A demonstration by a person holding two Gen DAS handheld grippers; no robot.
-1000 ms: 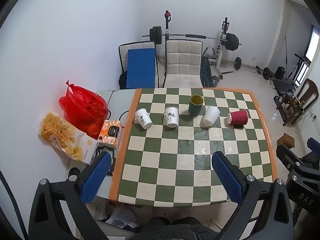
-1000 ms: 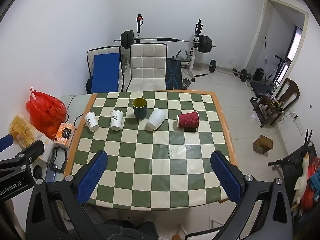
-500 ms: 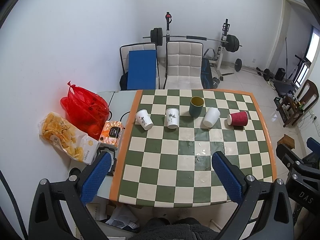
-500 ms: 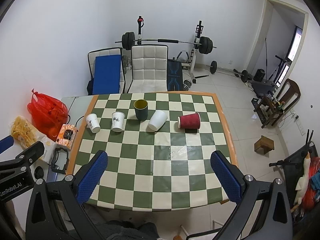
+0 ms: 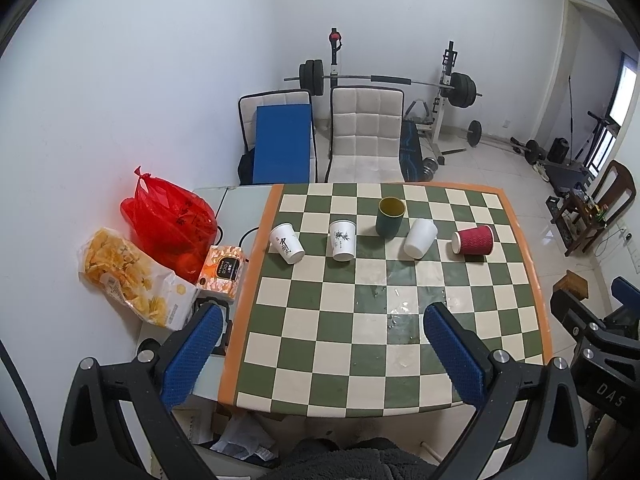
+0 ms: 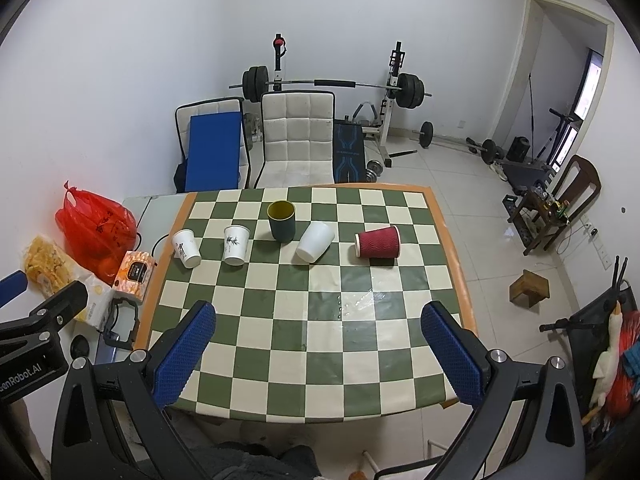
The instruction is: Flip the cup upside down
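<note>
Both views slightly lower — tissue box (image 5: pixel 222 271) label blurred, unreadable.

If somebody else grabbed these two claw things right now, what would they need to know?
Left gripper: open, empty, held above the near edge of the table.
Right gripper: open, empty, also held back.
Five cups in a row at the far side: two printed white cups and the green cup stand mouth up; the plain white cup and the red cup lie on their sides.
Done: nothing; no cup is upside down.
Left: pick a cup, turn it mouth down, set it on the table.
</note>
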